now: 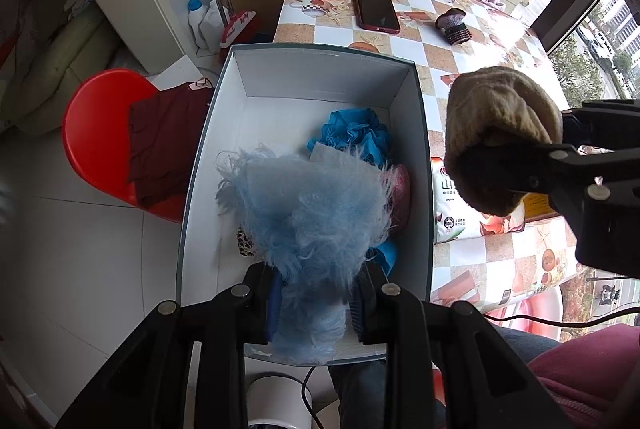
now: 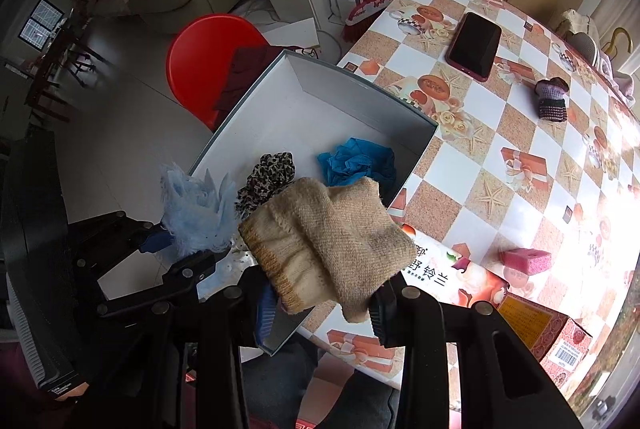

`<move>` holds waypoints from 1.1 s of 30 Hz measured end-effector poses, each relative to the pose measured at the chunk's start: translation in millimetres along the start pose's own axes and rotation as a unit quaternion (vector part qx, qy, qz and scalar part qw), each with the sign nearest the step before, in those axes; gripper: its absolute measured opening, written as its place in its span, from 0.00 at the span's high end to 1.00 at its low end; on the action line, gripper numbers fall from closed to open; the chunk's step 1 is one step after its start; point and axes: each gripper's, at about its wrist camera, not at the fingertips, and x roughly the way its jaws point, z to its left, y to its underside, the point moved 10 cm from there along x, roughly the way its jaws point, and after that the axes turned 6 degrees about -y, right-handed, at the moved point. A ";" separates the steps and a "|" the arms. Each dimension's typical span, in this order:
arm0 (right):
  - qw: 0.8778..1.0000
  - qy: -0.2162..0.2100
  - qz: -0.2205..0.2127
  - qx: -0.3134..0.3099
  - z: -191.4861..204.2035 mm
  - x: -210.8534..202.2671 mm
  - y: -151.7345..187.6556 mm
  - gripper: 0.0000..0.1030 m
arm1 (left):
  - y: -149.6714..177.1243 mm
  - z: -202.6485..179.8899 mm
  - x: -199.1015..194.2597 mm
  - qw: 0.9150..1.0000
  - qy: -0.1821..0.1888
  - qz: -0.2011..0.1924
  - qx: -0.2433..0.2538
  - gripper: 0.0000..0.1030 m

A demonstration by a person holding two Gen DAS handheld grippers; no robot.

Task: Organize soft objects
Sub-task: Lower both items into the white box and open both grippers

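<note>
On the far left, a red chair [image 1: 96, 133] stands on the floor with a dark maroon cloth [image 1: 160, 141] draped over its seat. Just right of it, an open box [image 1: 424, 157] with white inside walls sits at the near left edge of the desk [image 1: 416, 29], partly overhanging it. The left gripper [image 1: 310, 299] hangs over the near end of the box, its jaws pinching a fluffy light-blue piece [image 1: 312, 205] that rises out between them. Inside the box lie a leopard-print scrunchie [image 2: 268, 181] on the left, a crumpled blue cloth [image 1: 352, 133] toward the far right side, and something pink [image 1: 402, 193] against the right wall, half hidden by the fluff.

Right of the box, the right gripper [image 2: 324, 305] has its jaws pinching a folded beige knitted piece [image 2: 328, 241], held in the air above the box's near right corner and the desk edge. Below it on the desk lies a printed tissue pack [image 2: 440, 269], with a pink sponge [image 2: 526, 261] just right of that and a cardboard carton [image 2: 544, 329] at the near edge. Farther back on the checked desk cover lie a dark phone [image 2: 474, 45] in a red case and, to its right, a small purple-and-dark knitted item [image 2: 552, 99].
</note>
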 end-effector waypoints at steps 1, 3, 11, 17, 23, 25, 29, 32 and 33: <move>1.000 0.000 0.001 -0.001 0.4 0.7 0.2 0.62 | 0.3 0.6 0.1 1.000 0.000 0.000 -0.001 0.70; 1.000 -0.001 0.003 -0.001 0.3 1.8 0.6 0.62 | 0.9 1.6 0.2 1.000 -0.001 0.000 -0.003 0.70; 1.000 -0.001 0.003 0.000 0.0 3.5 -1.9 0.62 | 2.1 2.2 2.0 1.000 0.001 0.004 -0.002 0.70; 1.000 -0.003 -0.002 -0.001 3.0 4.5 -12.3 0.62 | 3.0 1.0 4.0 1.000 0.002 0.009 0.002 0.70; 1.000 -0.006 0.007 -0.008 8.1 11.6 -14.9 0.62 | 5.1 0.7 6.0 1.000 0.003 0.014 0.002 0.70; 1.000 -0.007 0.009 -0.009 8.9 13.1 -15.8 0.62 | 5.7 1.2 7.0 1.000 0.004 0.016 0.000 0.70; 1.000 -0.011 0.011 -0.010 9.8 16.1 -19.5 0.62 | 7.4 1.2 9.6 1.000 0.003 0.019 -0.001 0.70; 1.000 -0.017 0.014 -0.007 11.3 19.0 -22.0 0.62 | 8.1 1.2 10.9 1.000 0.001 0.022 -0.001 0.70; 1.000 -0.019 0.015 -0.007 12.1 20.0 -22.7 0.62 | 8.3 1.6 11.4 1.000 0.001 0.023 -0.001 0.69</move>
